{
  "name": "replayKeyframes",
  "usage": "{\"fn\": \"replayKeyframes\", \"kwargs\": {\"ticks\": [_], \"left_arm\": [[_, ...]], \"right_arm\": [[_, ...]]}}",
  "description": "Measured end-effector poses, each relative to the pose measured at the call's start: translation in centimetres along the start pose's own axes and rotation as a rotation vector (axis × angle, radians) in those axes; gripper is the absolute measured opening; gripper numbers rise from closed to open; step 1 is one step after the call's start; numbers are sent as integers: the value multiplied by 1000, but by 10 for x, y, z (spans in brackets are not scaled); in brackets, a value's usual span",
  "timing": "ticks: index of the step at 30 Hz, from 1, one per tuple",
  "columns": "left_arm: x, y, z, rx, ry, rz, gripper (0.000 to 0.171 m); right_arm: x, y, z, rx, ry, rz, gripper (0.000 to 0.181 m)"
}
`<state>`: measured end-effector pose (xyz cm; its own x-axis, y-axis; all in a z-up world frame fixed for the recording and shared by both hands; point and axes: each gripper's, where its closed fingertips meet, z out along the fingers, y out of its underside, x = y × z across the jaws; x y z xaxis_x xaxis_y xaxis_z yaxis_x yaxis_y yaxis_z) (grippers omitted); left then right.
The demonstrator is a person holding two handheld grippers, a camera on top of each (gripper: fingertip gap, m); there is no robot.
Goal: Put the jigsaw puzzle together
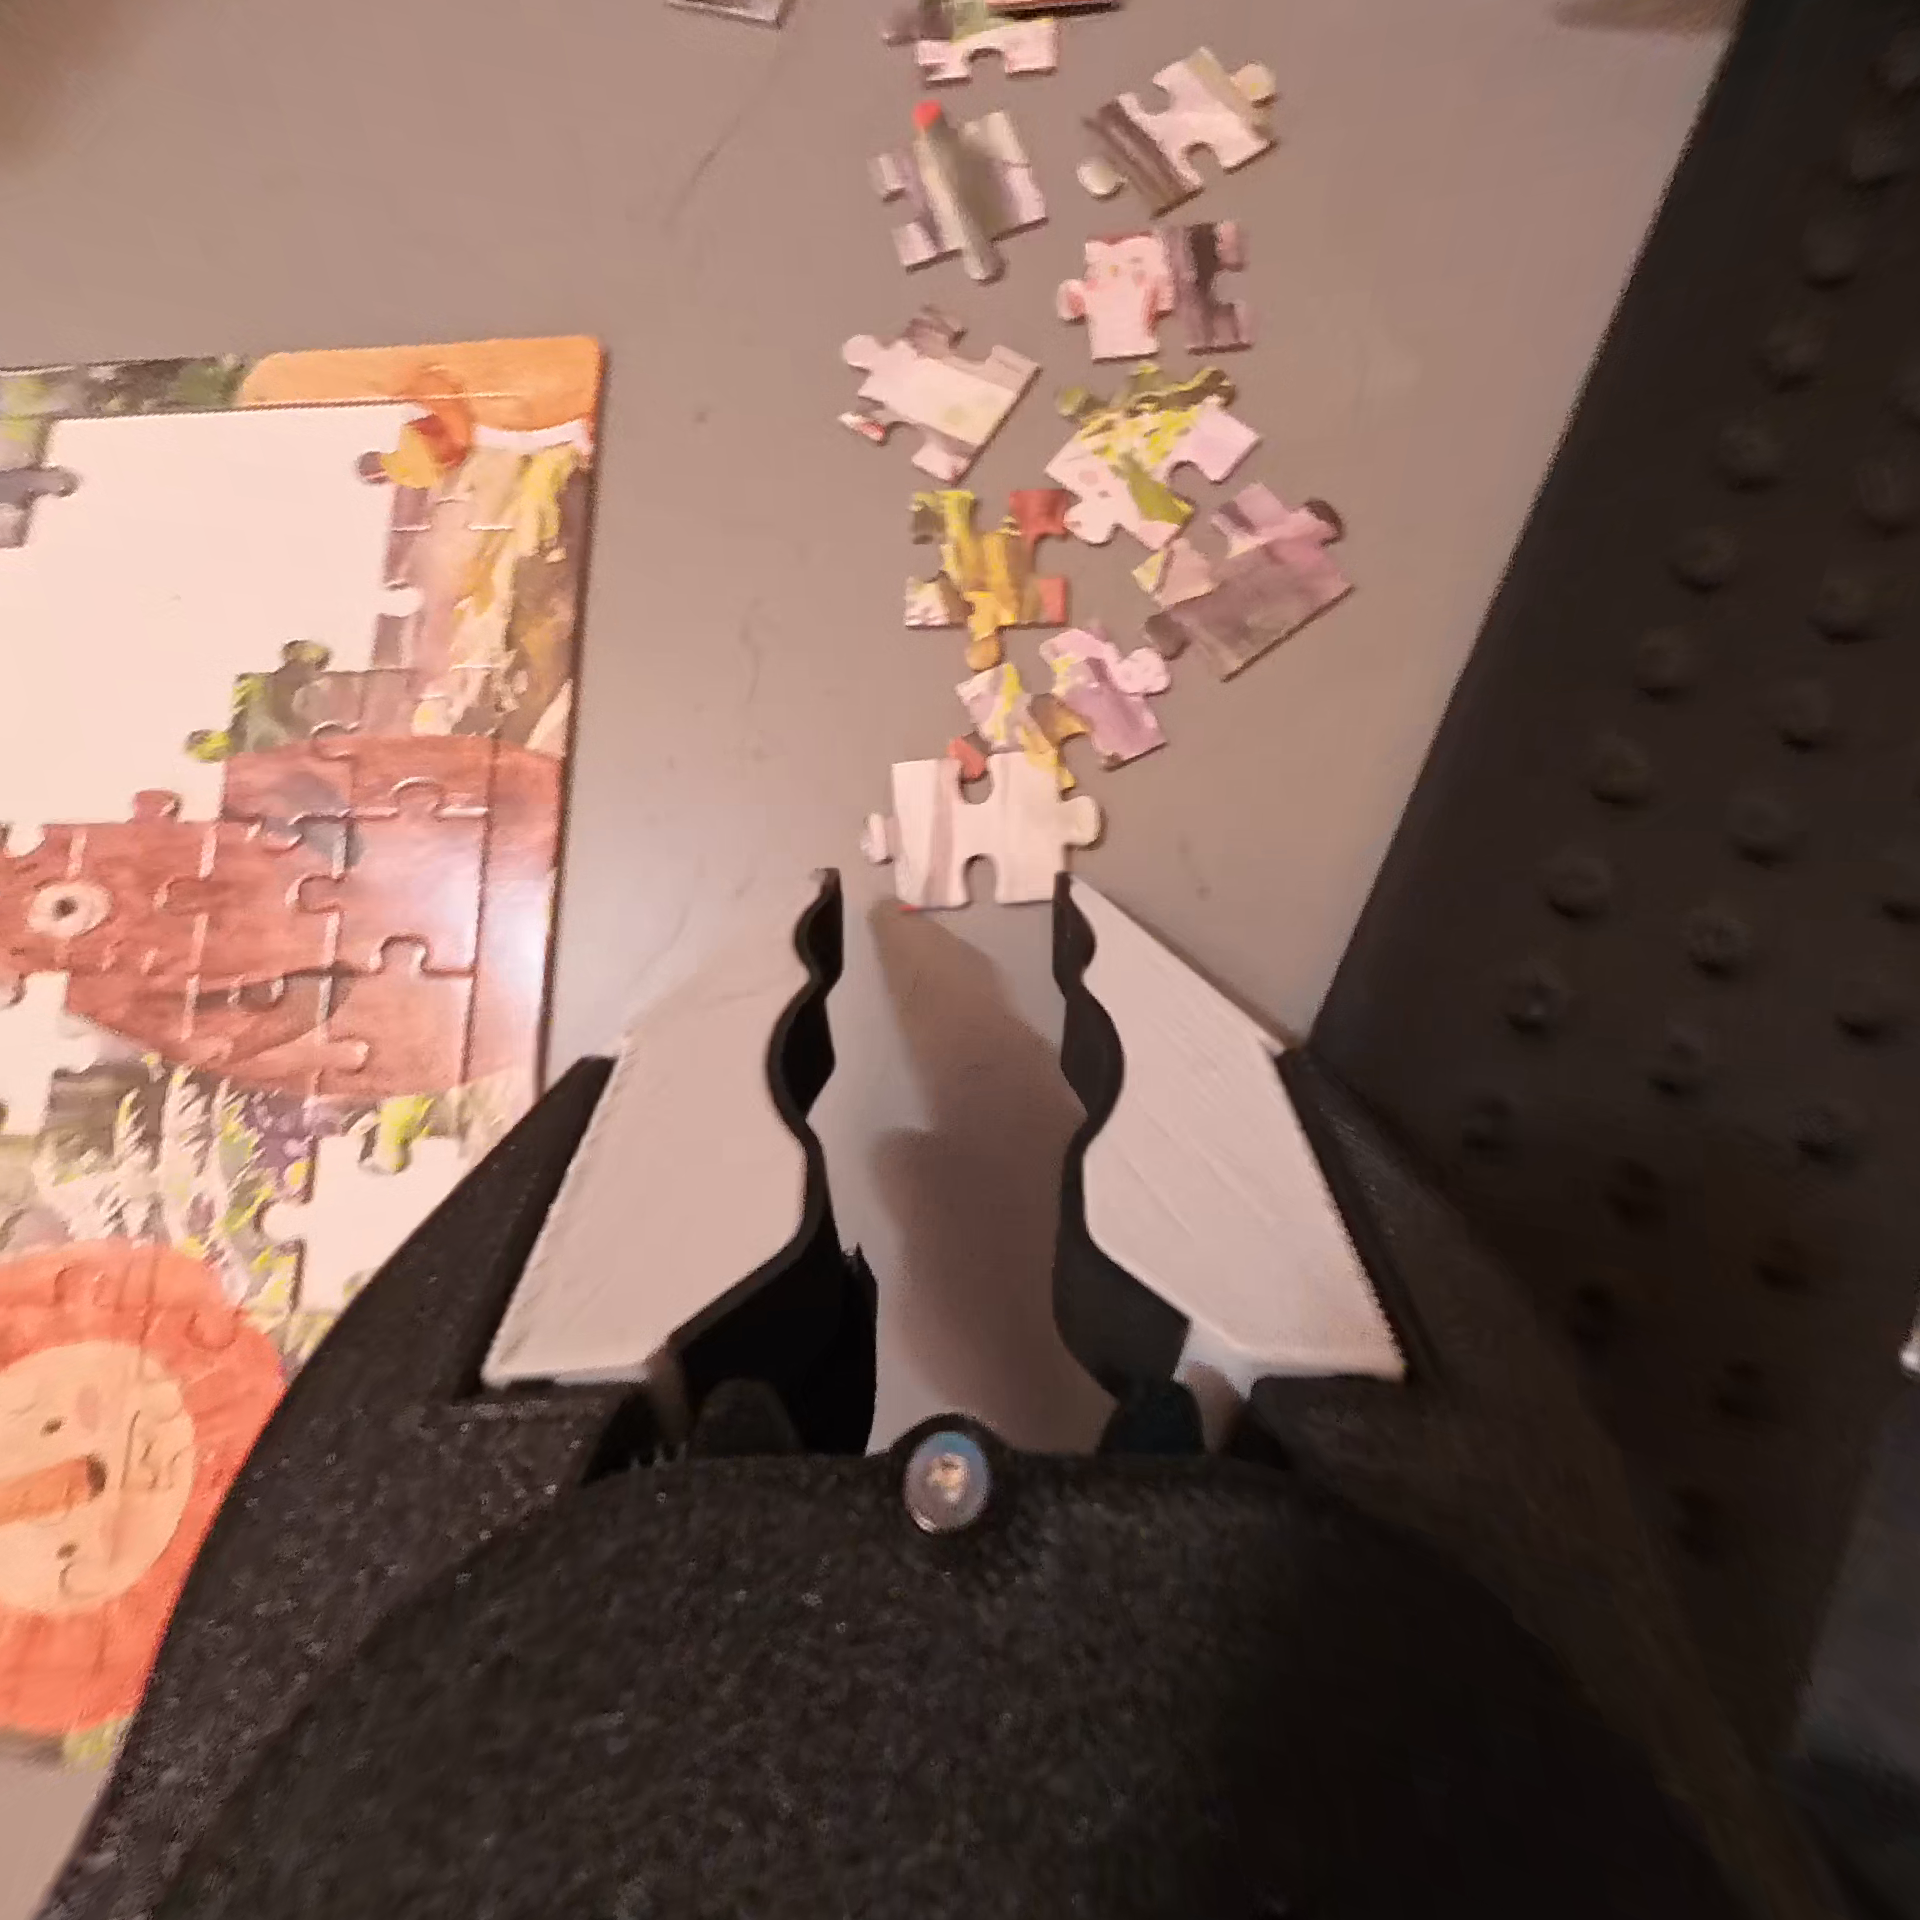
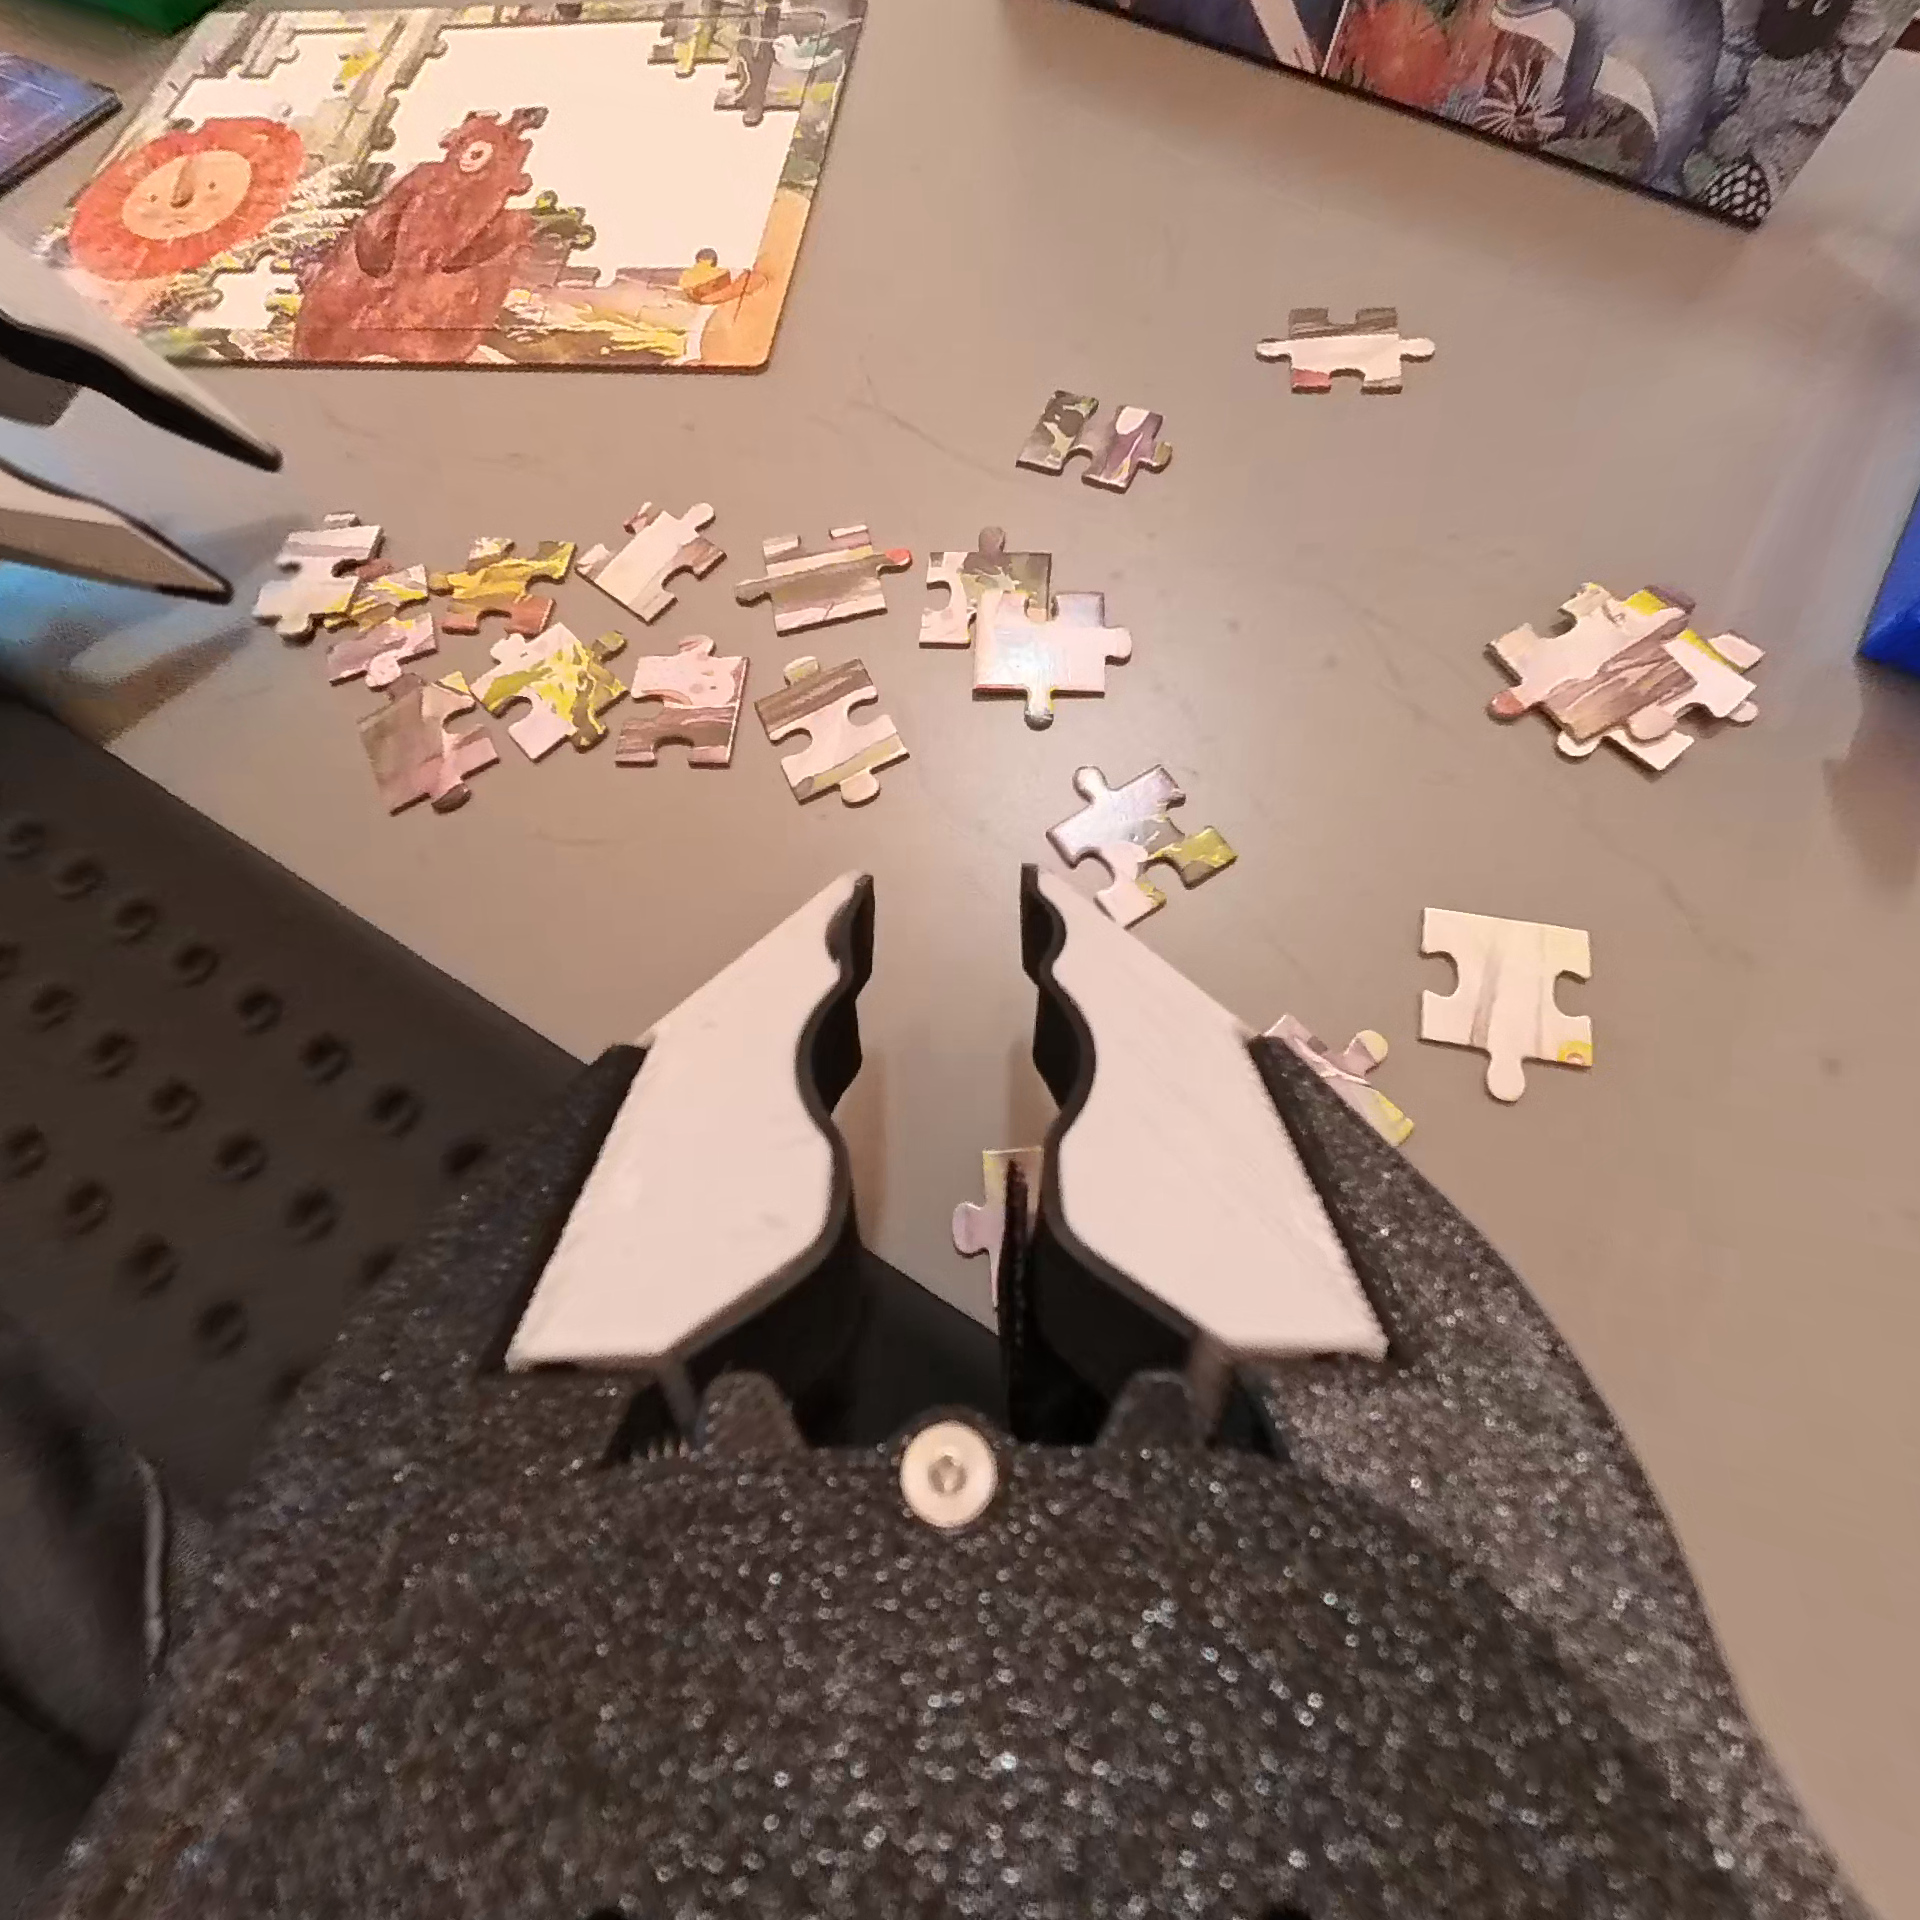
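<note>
On a grey bench, a partly filled jigsaw puzzle lies toward the far left corner. Loose pieces are scattered nearer. The left gripper and right gripper hover with fingers spread, holding nothing.

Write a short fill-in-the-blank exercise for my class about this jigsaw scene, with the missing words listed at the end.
1. The puzzle board shows an orange lion and a brown ____.
2. The loose pieces lie on a ____ table.
3. Both the left tool and the right tool are ____ and hold nothing.
4. The unfilled areas of the board are ____ in colour.

Missing words: bear; grey; open; white
</note>
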<state>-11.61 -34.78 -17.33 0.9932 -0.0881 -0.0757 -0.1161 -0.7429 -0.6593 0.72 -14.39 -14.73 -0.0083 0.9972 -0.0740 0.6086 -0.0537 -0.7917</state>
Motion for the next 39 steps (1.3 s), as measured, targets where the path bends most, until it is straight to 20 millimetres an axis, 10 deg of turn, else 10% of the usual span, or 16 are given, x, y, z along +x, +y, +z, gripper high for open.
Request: {"fn": "replayKeyframes", "kwargs": {"ticks": [7,17,32,39], "left_arm": [[6,-5,12,-26,6,21,49],[13,-2,13,-39,23,-8,19],[-5,3,9,-85,-79,-158,43],[-15,17,-43,-19,-152,-210,38]], "right_arm": [[1,6,4,-38,21,-28,28],[-1,11,8,-76,22,-57,26],[-5,11,7,-63,-30,-40,26],[-12,-18,-10,100,-138,40,25]]}}
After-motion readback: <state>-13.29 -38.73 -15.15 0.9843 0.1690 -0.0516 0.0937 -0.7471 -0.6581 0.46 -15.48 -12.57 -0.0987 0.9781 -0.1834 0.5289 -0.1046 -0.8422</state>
